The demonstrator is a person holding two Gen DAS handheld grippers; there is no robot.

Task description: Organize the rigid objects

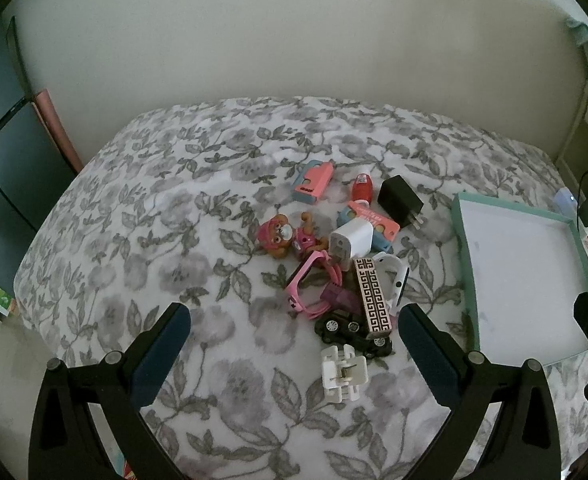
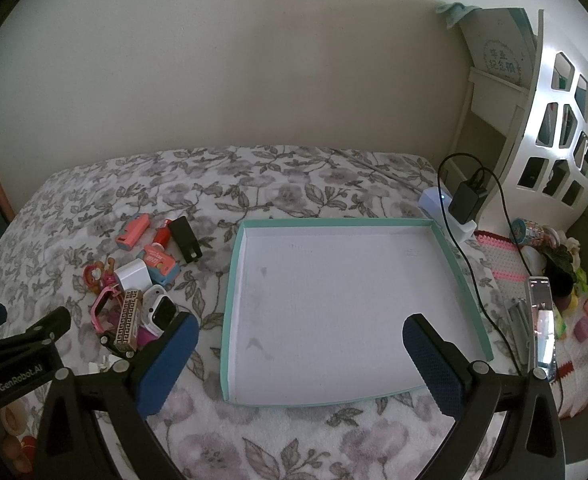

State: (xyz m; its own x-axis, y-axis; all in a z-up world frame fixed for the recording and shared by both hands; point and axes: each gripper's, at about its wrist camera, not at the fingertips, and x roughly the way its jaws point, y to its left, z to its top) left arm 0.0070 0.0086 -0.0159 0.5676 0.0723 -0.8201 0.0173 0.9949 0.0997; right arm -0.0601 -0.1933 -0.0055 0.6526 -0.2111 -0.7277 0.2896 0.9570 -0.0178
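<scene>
A pile of small rigid things lies on the floral bed cover: a pink puppy figure (image 1: 284,240), a white charger cube (image 1: 350,241), a black plug adapter (image 1: 400,200), a pink watch (image 1: 310,284), a patterned box (image 1: 374,300), a black toy car (image 1: 352,332) and a white plug (image 1: 344,374). My left gripper (image 1: 294,354) hangs open just short of the pile, holding nothing. An empty teal-rimmed tray (image 2: 232,300) lies to the right of the pile. My right gripper (image 2: 300,364) is open above the tray's near part, holding nothing. The pile (image 2: 142,280) sits to its left.
The bed cover (image 1: 154,220) runs back to a plain wall. Right of the tray are a white power strip with a black charger (image 2: 464,200) and cable, a white lattice shelf (image 2: 554,128), and a cluttered side table (image 2: 542,280). A dark cabinet (image 1: 2,152) stands left.
</scene>
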